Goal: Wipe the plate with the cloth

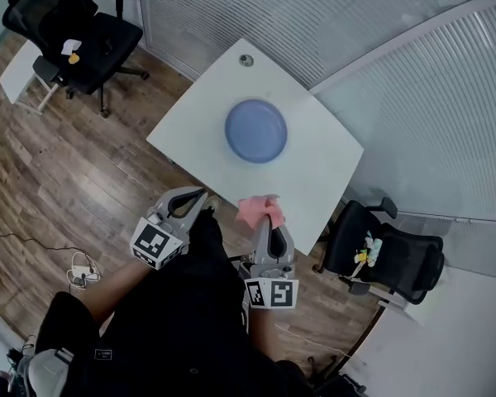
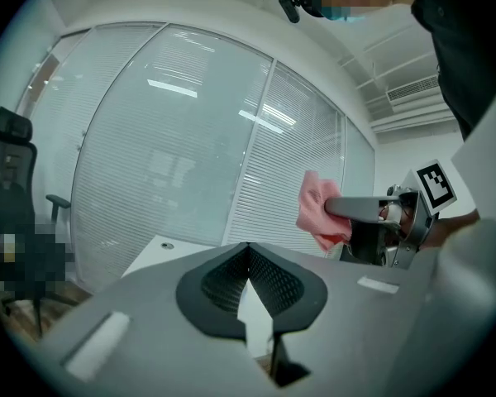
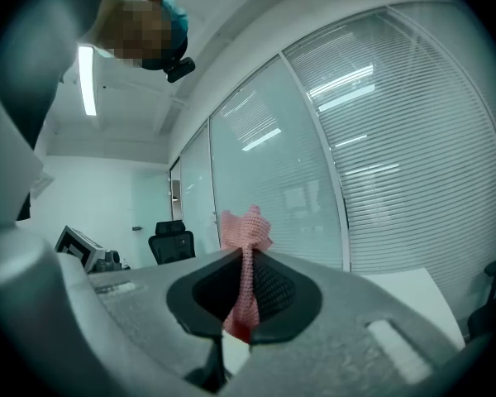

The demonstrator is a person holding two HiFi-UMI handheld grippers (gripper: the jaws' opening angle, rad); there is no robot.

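Right claw (image 3: pixel 246 281): clamped tight on the pink cloth (image 3: pixel 245 240), folks. A thin fold runs up between the jaws and a small tuft pokes out past the tips.
Left claw (image 2: pixel 248 259): jaws pressed together, nothing between them. It is empty, hovering beside the right one.
Plate (image 1: pixel 256 131): blue, sitting flat near the middle of the white counter (image 1: pixel 197 110), with nothing touching it.
Position: both claws hang at the near corner of the counter, well apart from the plate. The cloth is in the air just over the counter's edge.
Stage: by my read, the wipe has not started. The cloth has yet to reach the plate.
Risk one, plate skates: nothing pins the plate, so a sideways rub could shove it across the smooth counter towards an edge. The left claw would have to open and steady the rim.
Risk two, cloth slips: the hold is on a narrow fold, so dragging it hard against the plate may pull the cloth free of the jaws.
Risk three, bare tips: only a little cloth leads the jaws. Come down too steeply and the hard tips meet the plate instead of fabric, scraping or tipping it.
Risk four, clash: the two claws sit close side by side, so a crossing reach could knock one into the other.
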